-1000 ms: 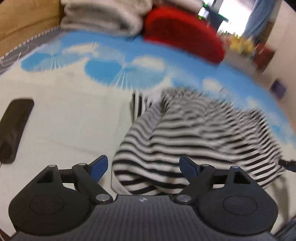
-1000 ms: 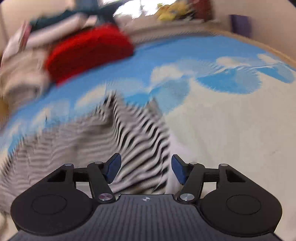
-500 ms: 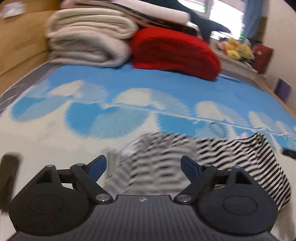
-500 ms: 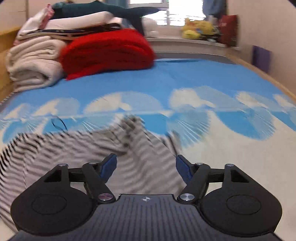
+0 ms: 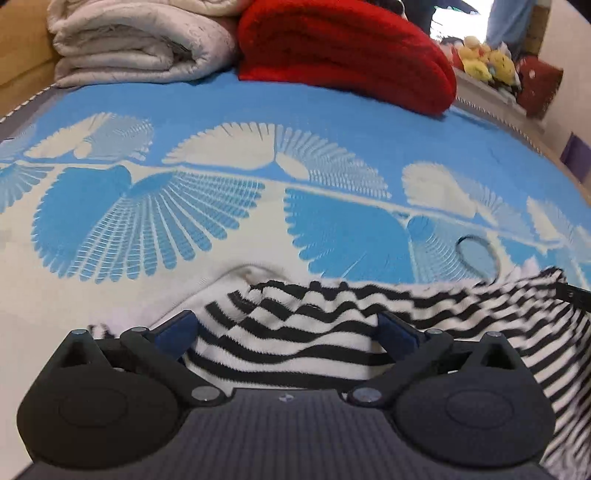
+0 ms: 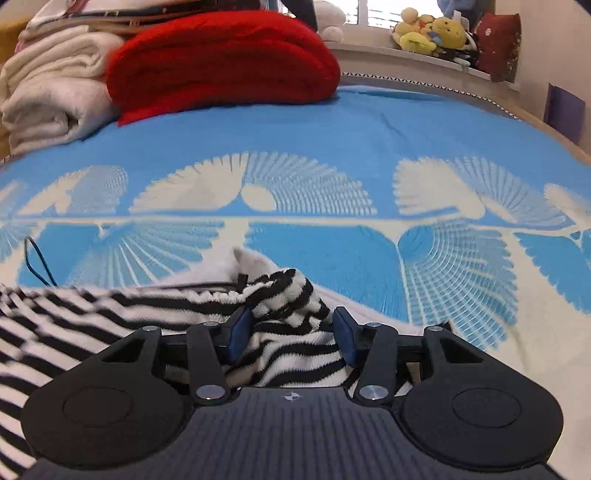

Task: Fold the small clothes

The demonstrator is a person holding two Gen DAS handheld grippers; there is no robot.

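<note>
Red blanket [image 5: 343, 48] beside cream quilt [image 5: 140, 40]

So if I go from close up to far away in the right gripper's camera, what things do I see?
right gripper → striped garment → blue and white bedspread → folded red blanket → yellow plush toys on the windowsill.

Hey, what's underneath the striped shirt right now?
The striped shirt lies on the blue-and-cream bedspread. A white layer peeks out at its far edge; anything else beneath is covered.
</note>
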